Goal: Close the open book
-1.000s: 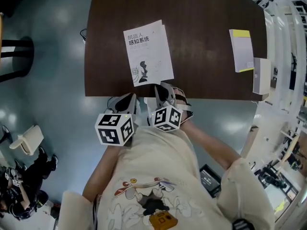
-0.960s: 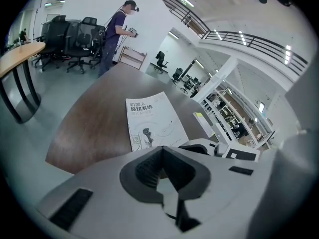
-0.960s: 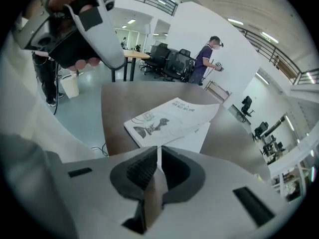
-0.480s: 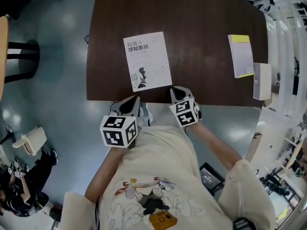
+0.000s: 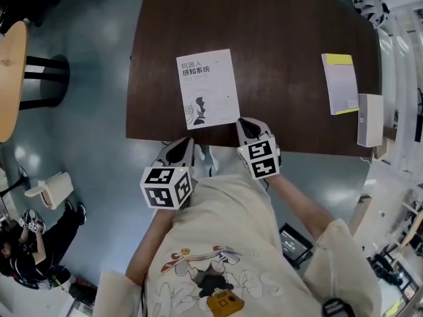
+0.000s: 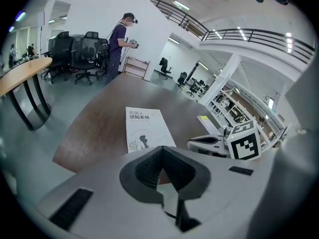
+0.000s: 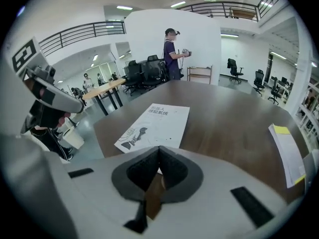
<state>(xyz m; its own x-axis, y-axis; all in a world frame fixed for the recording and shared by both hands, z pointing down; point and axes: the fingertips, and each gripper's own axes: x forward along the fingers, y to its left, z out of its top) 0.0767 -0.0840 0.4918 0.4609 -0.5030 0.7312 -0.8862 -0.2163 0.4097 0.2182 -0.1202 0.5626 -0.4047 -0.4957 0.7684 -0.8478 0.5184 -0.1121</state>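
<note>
White paperback book [image 5: 208,89]: closed, front cover up, with a dark printed title and a small dark figure on the cover. It lies flat close to the table's near edge, straight ahead of your two grippers.
Dark brown wooden table [image 5: 284,38]: carries the book, a booklet and a box. Its near edge runs just in front of your body.
Left gripper [image 6: 162,148]: your left tool has its jaws pressed together with nothing between them. In the head view it sits off the table's near edge, below the book's near left corner and apart from the book.
Right gripper [image 7: 159,147]: your right tool is fully closed and empty. Its tip sits at the table's near edge, just beside the book's near right corner. In its own view the book lies ahead of the jaws, not between them.
Yellow-and-white booklet [image 5: 340,83]: flat on the right side of the table, well apart from the book.
White box [image 5: 370,119]: at the table's right edge, just beside the booklet's near corner.
Round light wooden table [image 5: 10,78]: stands to your left on the blue-grey floor [image 5: 86,111].
Person in dark clothing [image 6: 122,39]: stands beyond the far end of the table.
</note>
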